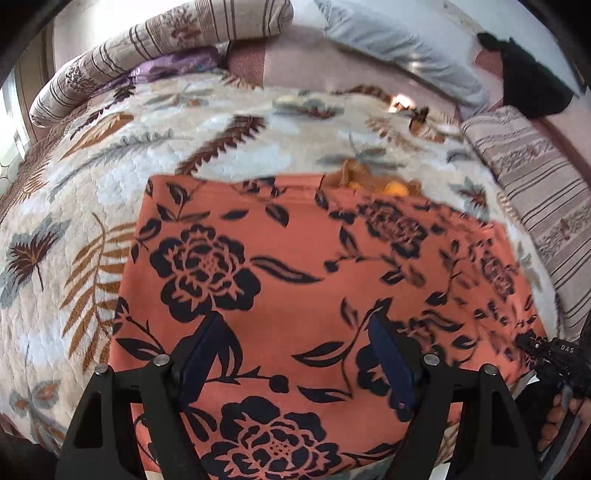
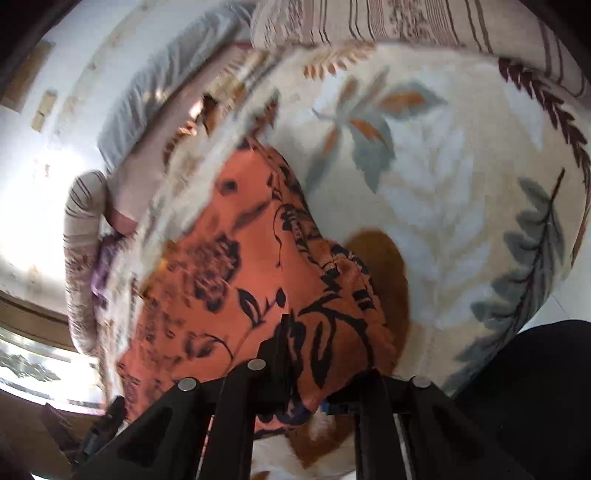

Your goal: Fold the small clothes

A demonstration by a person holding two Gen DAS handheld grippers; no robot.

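An orange garment with black flowers (image 1: pixel 295 266) lies spread flat on the leaf-patterned bedspread (image 1: pixel 110 155). My left gripper (image 1: pixel 295 325) hangs open just above the garment's near part, its blue-padded fingers (image 1: pixel 388 354) wide apart with nothing between them. In the right wrist view the same garment (image 2: pixel 229 258) is lifted at one corner and drapes over my right gripper (image 2: pixel 314 354). Its fingers are mostly covered by the cloth, and the jaws appear closed on the corner. The right gripper's body also shows in the left wrist view (image 1: pixel 554 362) at the garment's right edge.
Striped pillows (image 1: pixel 159 33) and a purple cloth (image 1: pixel 173 62) lie at the bed's far side. A grey pillow (image 1: pixel 399 48) and a black item (image 1: pixel 528 77) sit at the far right. A small orange-brown item (image 1: pixel 373 181) peeks out behind the garment. A striped cover (image 1: pixel 535 192) lies right.
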